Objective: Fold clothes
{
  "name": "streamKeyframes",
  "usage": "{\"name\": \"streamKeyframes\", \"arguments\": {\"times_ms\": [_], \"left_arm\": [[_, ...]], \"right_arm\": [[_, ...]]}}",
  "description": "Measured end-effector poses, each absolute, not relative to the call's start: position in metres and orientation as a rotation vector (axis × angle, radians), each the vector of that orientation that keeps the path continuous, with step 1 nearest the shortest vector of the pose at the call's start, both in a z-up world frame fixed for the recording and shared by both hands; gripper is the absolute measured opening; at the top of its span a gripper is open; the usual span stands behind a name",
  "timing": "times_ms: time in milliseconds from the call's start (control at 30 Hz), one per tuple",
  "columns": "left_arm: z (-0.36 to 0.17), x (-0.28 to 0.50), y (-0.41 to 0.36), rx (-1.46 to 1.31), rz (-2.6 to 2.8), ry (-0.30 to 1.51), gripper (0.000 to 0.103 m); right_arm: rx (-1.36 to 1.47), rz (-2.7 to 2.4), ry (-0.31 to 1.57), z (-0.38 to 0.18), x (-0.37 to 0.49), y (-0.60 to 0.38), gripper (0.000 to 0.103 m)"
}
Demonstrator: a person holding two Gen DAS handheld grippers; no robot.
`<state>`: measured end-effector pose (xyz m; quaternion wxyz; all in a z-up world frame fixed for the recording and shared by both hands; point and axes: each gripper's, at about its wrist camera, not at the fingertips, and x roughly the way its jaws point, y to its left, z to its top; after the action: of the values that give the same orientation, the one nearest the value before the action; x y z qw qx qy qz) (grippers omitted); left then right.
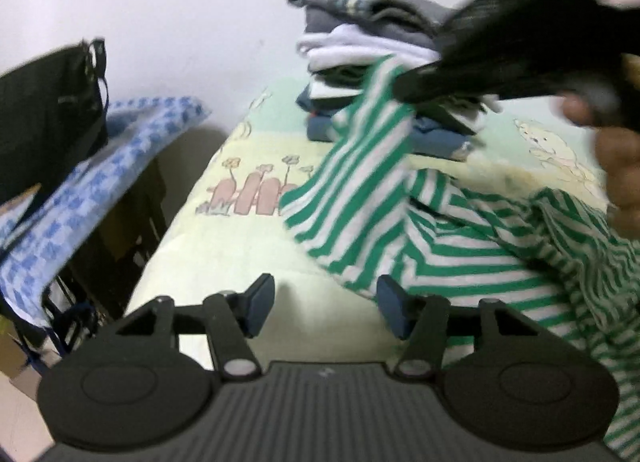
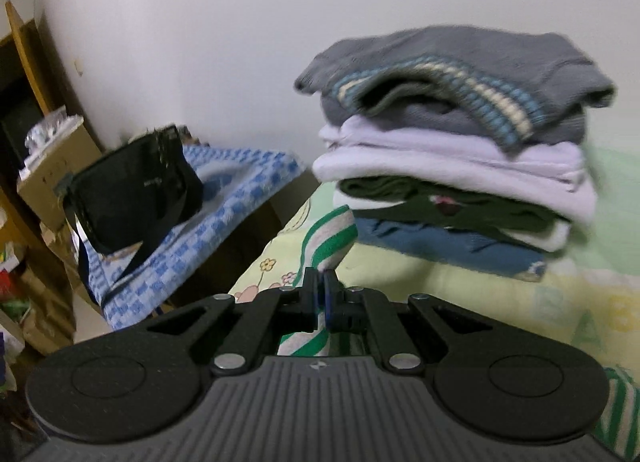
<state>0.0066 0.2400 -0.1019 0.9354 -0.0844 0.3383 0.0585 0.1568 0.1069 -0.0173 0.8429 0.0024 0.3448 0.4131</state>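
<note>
Pale yellow-green cartoon-print bed sheet (image 1: 224, 254) is covering the bed and carrying the laundry, with a plain white wall (image 1: 200, 2) behind. Nearest the left wrist camera, the left hand-held gripper (image 1: 326, 308) is hovering low over the sheet with its jaws spread; nothing is lying between them, and the right blue pad is sitting just beside the hem of the green-and-white striped shirt (image 1: 452, 258). That shirt is lying crumpled across the right part of the bed, one portion of it rising in a taut strip toward the right hand-held gripper (image 1: 404, 90), which is blurred and gripped by a person's hand (image 1: 620, 166). In the right wrist view, the right hand-held gripper (image 2: 320, 294) is pressing its jaws together on a fold of the striped shirt (image 2: 332, 238), pinching the cloth above the sheet. Farther back, a stack of folded clothes (image 2: 452, 166) is resting on the bed against the wall, a grey knitted sweater (image 2: 460, 78) lying on top. Beyond the bed's left edge, a blue checked towel (image 2: 224, 198) is draping over furniture, with a black bag (image 2: 132, 190) sitting on it.
</note>
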Motion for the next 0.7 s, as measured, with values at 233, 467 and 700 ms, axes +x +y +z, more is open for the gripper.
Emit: {"name": "streamKeyframes", "arguments": {"times_ms": [233,467,700], "left_arm": [[-0.1,0.05,0.227,-0.31,0.033,0.763,0.001],[-0.055,0.026,0.136,-0.13,0.013,0.63,0.0],[-0.048,0.011,0.052,0.056,-0.088,0.627,0.0]], "right_arm": [[0.104,0.912,0.694,-0.004,0.152,0.055,0.003],[0.201,0.874,0.64,0.008,0.16,-0.021,0.003],[0.295,0.826,0.639,0.001,0.167,-0.111,0.003]]}}
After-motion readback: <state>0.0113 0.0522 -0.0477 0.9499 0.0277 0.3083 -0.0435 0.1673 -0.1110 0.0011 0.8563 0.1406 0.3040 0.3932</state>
